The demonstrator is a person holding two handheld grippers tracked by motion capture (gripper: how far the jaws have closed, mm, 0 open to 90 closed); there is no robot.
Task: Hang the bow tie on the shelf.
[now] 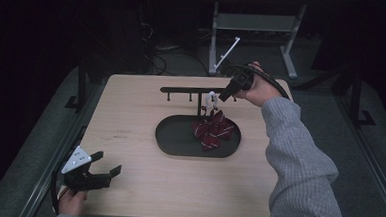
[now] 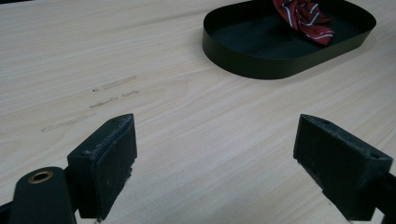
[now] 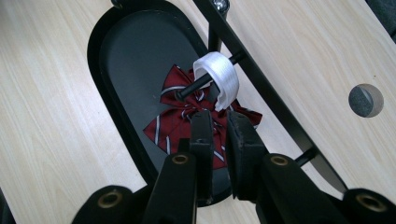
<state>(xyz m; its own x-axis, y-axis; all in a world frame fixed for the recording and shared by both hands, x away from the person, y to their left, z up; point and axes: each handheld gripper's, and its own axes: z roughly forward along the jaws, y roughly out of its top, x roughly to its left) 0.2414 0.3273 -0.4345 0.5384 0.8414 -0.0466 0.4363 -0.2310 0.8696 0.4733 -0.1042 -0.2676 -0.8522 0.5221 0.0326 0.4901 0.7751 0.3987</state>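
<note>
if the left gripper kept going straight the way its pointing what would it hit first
Probably the low wall of the black oval tray, which lies ahead and slightly right of the open left gripper. Before that only bare light wooden table shows; depth is uncertain.

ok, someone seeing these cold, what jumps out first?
The dark red striped bow tie, hanging by its white loop from a peg of the black rack, just above the black oval tray at mid-table. The right gripper sits right at the bow, jaws close together with a narrow gap and nothing visibly pinched. Near the table's front left corner, the left gripper is wide open over bare wood.
</note>
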